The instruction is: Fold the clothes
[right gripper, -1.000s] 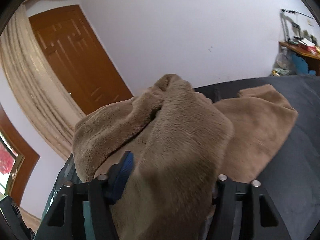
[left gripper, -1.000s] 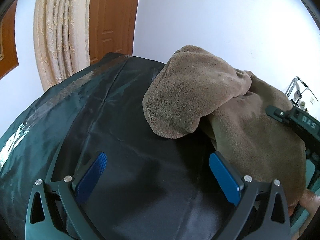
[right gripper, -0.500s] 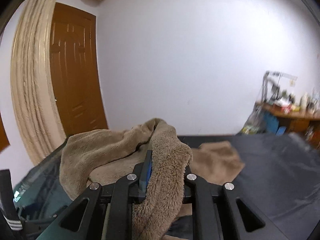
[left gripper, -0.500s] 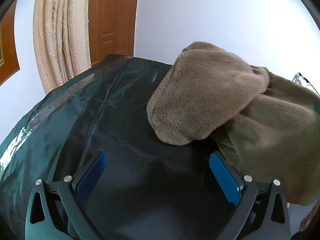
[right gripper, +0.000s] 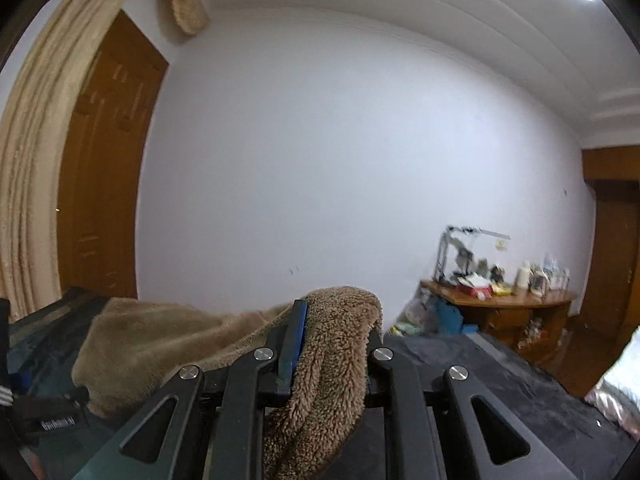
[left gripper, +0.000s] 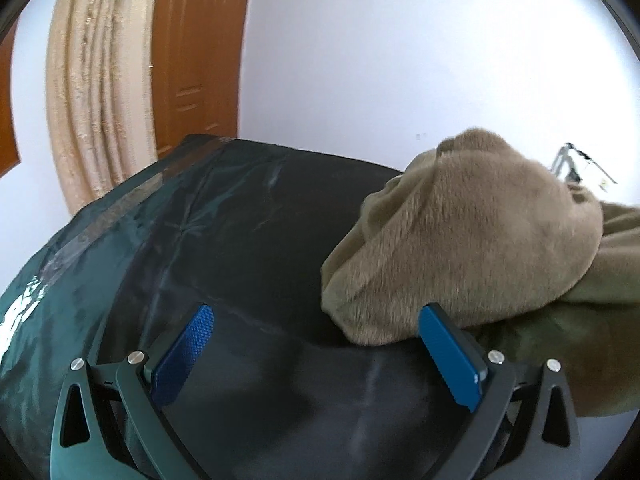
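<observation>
A brown fleece garment [left gripper: 472,240] lies bunched on the dark cloth-covered surface [left gripper: 240,240], to the right in the left wrist view. My left gripper [left gripper: 316,336] is open and empty, low over the dark cloth, its right blue pad [left gripper: 448,360] just in front of the garment's near edge. My right gripper [right gripper: 332,332] is shut on a fold of the same garment [right gripper: 336,344] and holds it lifted, with the rest [right gripper: 160,336] trailing down to the left.
A brown wooden door [left gripper: 192,60] and a beige curtain [left gripper: 100,80] stand behind the surface at the left. A white wall runs behind. A wooden desk [right gripper: 500,308] with clutter stands at the far right.
My right gripper has closed on the garment and raised it, tilting up toward the wall. The garment has been drawn right in the left wrist view. My left gripper stays open.
</observation>
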